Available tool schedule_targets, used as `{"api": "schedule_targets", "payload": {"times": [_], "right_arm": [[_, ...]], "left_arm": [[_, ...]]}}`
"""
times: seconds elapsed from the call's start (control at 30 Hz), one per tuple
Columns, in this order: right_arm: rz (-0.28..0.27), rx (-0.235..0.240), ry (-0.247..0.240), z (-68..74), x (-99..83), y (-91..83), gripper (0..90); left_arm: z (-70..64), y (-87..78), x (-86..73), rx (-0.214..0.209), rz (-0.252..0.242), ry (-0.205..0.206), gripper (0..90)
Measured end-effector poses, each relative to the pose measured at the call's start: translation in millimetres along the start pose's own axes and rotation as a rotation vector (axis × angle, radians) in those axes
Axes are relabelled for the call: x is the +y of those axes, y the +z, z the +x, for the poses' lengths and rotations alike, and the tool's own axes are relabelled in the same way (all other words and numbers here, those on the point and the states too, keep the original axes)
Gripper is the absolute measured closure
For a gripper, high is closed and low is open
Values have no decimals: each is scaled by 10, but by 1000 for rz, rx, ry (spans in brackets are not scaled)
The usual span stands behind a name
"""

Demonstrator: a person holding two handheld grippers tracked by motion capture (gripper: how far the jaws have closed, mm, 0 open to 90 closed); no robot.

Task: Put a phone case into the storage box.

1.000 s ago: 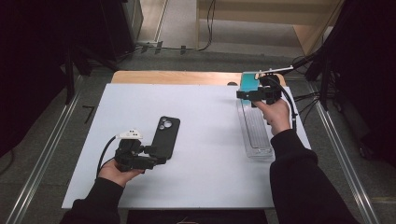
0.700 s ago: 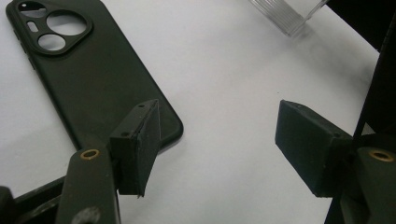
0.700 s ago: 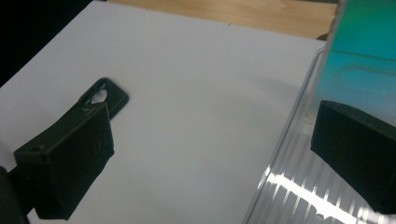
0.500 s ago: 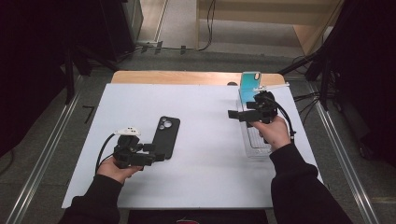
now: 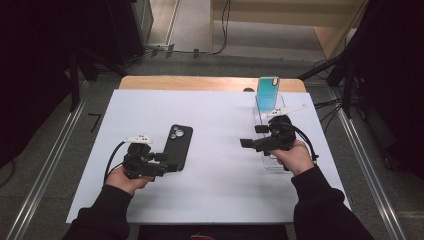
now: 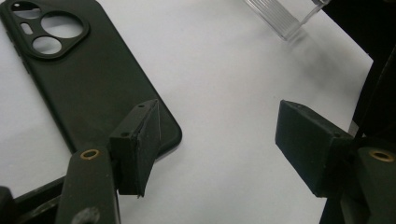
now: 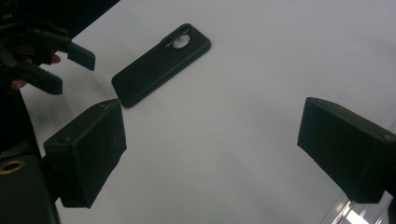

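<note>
1. Counting: two phone cases on the desk (image 5: 220,190), one black case (image 5: 177,146) and one teal case (image 5: 268,90); one clear rack (image 5: 265,112); two tongs.
2. Black case lay flat, camera cutout facing away from the person, left of desk centre.
3. Clear rack sat at the desk's right side; teal case stood upright in its far end. Could not tell the other slots' contents.
4. Left tongs (image 5: 172,162) were spread, empty, one jaw over the black case's near corner (image 6: 140,135).
5. Right tongs (image 5: 252,136) were spread, empty, just beside the rack, pointing toward the black case (image 7: 161,63).
</note>
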State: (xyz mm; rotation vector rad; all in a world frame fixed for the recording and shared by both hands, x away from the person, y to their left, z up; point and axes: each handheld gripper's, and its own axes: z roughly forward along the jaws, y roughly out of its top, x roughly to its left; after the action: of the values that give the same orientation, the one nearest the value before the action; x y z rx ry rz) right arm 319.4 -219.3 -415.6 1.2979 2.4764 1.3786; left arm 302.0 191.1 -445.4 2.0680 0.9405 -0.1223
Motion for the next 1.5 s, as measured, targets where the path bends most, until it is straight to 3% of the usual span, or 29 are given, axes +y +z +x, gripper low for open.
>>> {"api": "schedule_targets", "payload": {"times": [0.07, 0.23, 0.6, 0.83, 0.97, 1.3, 1.5], "right_arm": [[4, -7, -17, 30, -75, -28, 158], [40, 15, -56, 149, -266, -53, 223], [47, 52, -68, 207, -579, -39, 230], [85, 66, -91, 215, -749, -58, 230], [112, 63, -89, 211, -801, -50, 230], [113, 52, -90, 187, -829, -48, 230], [113, 34, -80, 167, -851, -56, 230]], "left_arm": [[-6, 0, 4, 4, 2, 5, 312], [-24, -3, 6, 2, -1, -3, 313], [-48, 6, -8, 3, 11, 5, 313], [-66, 0, -15, 4, 3, 9, 312], [-65, 18, -8, 3, 4, 13, 312], [-55, 109, 81, -2, -3, 47, 285], [16, 205, 175, 8, -7, 29, 287]]}}
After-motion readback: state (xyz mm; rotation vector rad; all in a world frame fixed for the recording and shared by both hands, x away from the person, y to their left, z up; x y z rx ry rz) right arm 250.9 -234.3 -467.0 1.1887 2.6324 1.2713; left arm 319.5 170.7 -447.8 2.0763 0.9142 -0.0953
